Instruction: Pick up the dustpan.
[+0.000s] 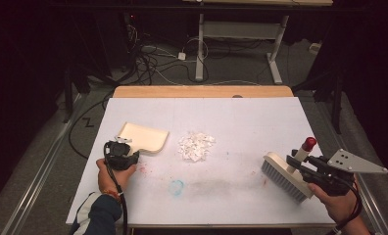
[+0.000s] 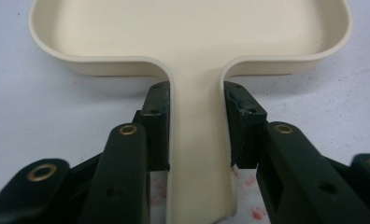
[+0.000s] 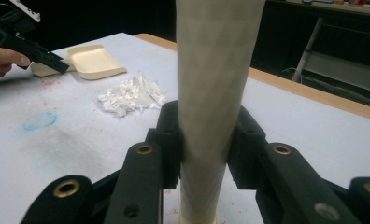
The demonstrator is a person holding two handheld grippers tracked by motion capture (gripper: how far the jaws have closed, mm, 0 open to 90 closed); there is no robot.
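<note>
A cream dustpan (image 1: 144,137) lies on the white table top (image 1: 241,117) at the left. My left gripper (image 1: 129,155) is shut on its handle (image 2: 198,140), and both pads press the handle's sides in the left gripper view. A pile of white paper scraps (image 1: 196,145) sits in the middle. At the right a cream brush (image 1: 286,177) with grey bristles rests on the table, its handle tipped red (image 1: 308,143). My right gripper (image 1: 300,164) is shut on the brush handle (image 3: 211,93). The right gripper view also shows the scraps (image 3: 132,95) and dustpan (image 3: 95,60).
A faint blue ring (image 1: 177,186) and reddish smudges mark the table near its front. Beyond the wooden far edge (image 1: 202,91) lie cables on the floor and a white table frame (image 1: 241,44). Dark surroundings flank both sides.
</note>
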